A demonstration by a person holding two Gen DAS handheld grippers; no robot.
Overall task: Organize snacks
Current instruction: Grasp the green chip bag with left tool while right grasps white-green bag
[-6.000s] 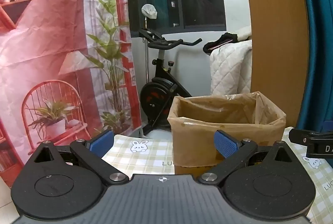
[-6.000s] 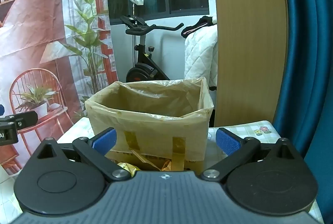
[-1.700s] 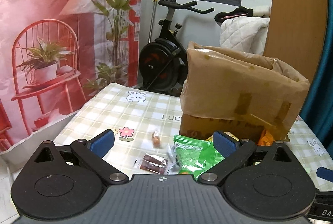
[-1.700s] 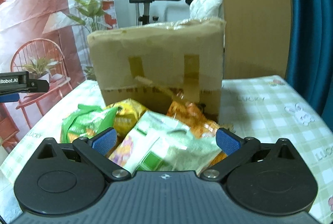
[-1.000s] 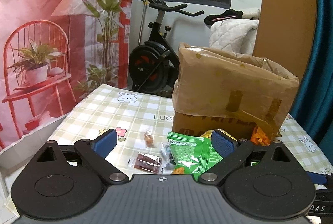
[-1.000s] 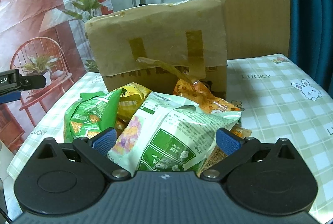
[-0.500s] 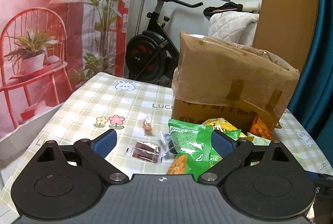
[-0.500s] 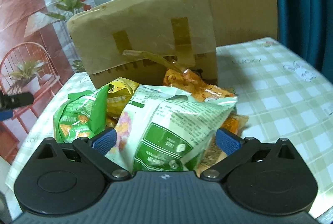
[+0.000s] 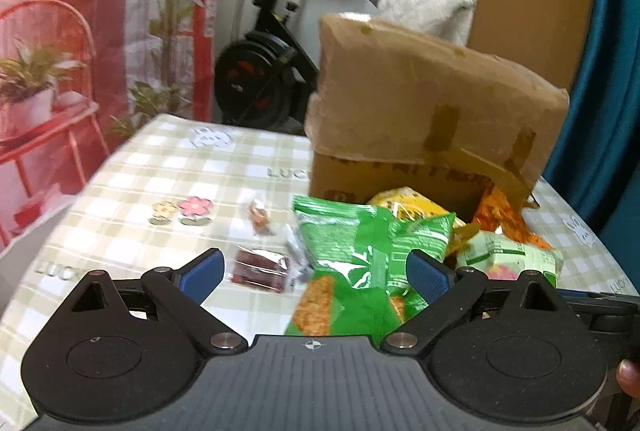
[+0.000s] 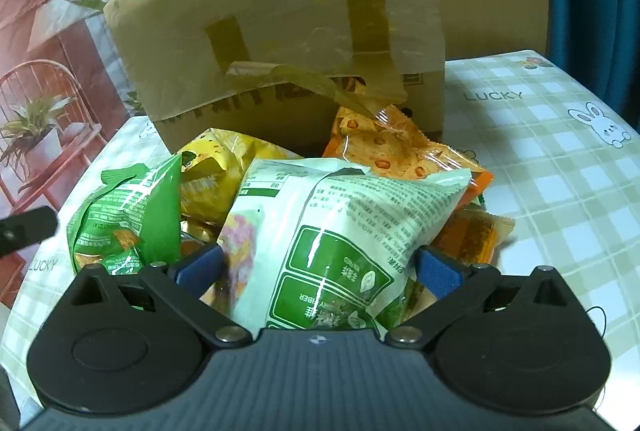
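Left wrist view: the left gripper was held low over the table, pointing forward, jaws spread wide and holding nothing. A fingertip showed at the lower right edge. Between the blue pads lay a green snack bag and, to its left, a small clear packet of dark red pieces. A small wrapped sweet lay further forward. A cardboard box, covered in clear film and patched with tape, stood behind the snacks; what it contained could not be seen. Against its base rested a yellow bag, an orange bag and a pale green-and-white bag. The checked tablecloth read "LUCK" in part, with flower and rabbit prints.

Right wrist view: the right gripper was level and close to the pile, jaws wide open, with the white-and-green bag lying between the pads; whether the pads touched it could not be told. This bag carried fine print and green panels, one ending "IBER", seen upside down. To its left were the green bag and the yellow bag; behind it, an orange bag touched the box. "LUCKY" was legible on the cloth near a rabbit.
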